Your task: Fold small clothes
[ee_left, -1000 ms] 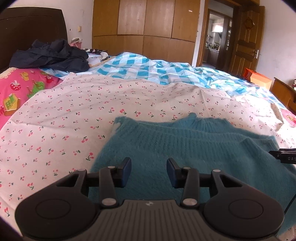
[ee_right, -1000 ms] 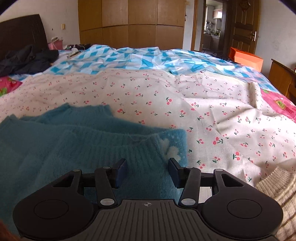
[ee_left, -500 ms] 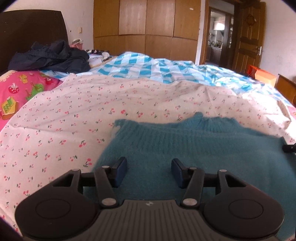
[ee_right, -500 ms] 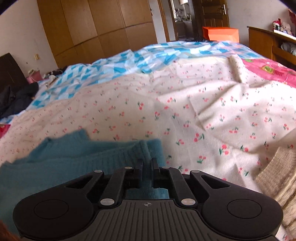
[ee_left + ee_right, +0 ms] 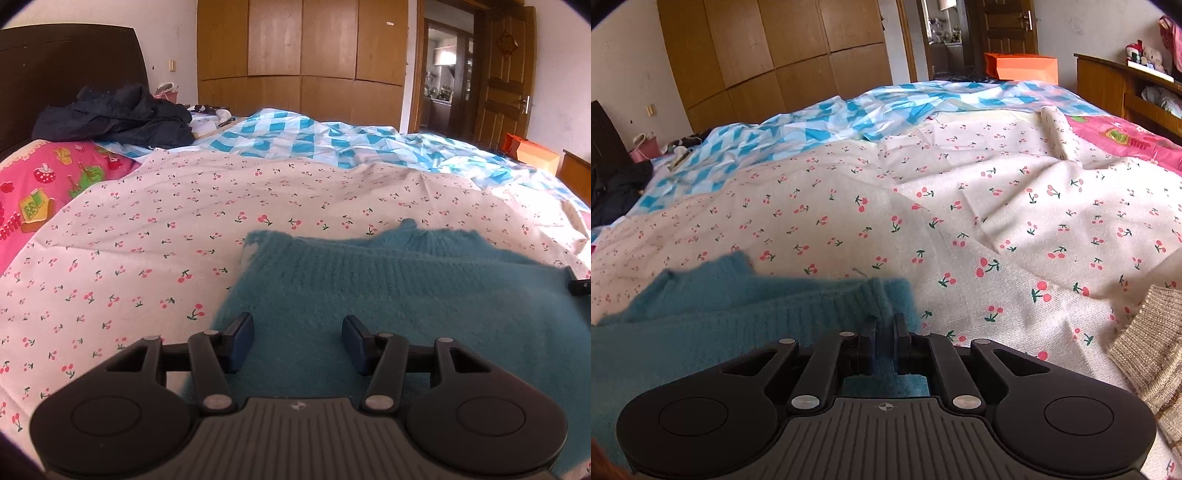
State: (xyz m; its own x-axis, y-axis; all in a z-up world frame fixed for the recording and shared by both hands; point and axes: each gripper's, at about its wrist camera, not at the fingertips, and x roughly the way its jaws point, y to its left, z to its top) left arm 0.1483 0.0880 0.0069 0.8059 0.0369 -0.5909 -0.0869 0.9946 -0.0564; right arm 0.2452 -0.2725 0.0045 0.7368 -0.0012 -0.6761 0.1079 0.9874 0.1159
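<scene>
The blue sweater (image 5: pixel 406 295) lies folded on the cherry-print sheet (image 5: pixel 166 229) that covers the near part of the bed, its ribbed edge running across the far side. Seen from the right wrist, the same sweater (image 5: pixel 720 317) fills the lower left, and its right-hand corner ends at the tool there.

The right tool (image 5: pixel 885 328) has its jaws drawn nearly together on that corner: blue knit shows in the narrow gap between the pads, and the fabric puckers just ahead of them. The log has them easing apart very slightly, yet the knit sits pinched between them. The left tool (image 5: pixel 297 341) stands about half open above the sweater's near left part, with the blue pads (image 5: pixel 242 341) apart and nothing between them; whether they touch the knit below cannot be told. At the right edge of the left view, a black tip of the other tool shows at the sweater's corner.

Further out, a beige knit garment (image 5: pixel 1145 354) lies at the right on the sheet. Beyond the sheet lie a blue-and-white checked cover (image 5: pixel 332 144), a pink printed blanket (image 5: pixel 37 192) and a dark jacket (image 5: pixel 118 118) near the headboard (image 5: pixel 66 62). A wooden wardrobe (image 5: pixel 303 55) lines the far wall, with an orange box (image 5: pixel 1021 66) near the door (image 5: pixel 506 74).
</scene>
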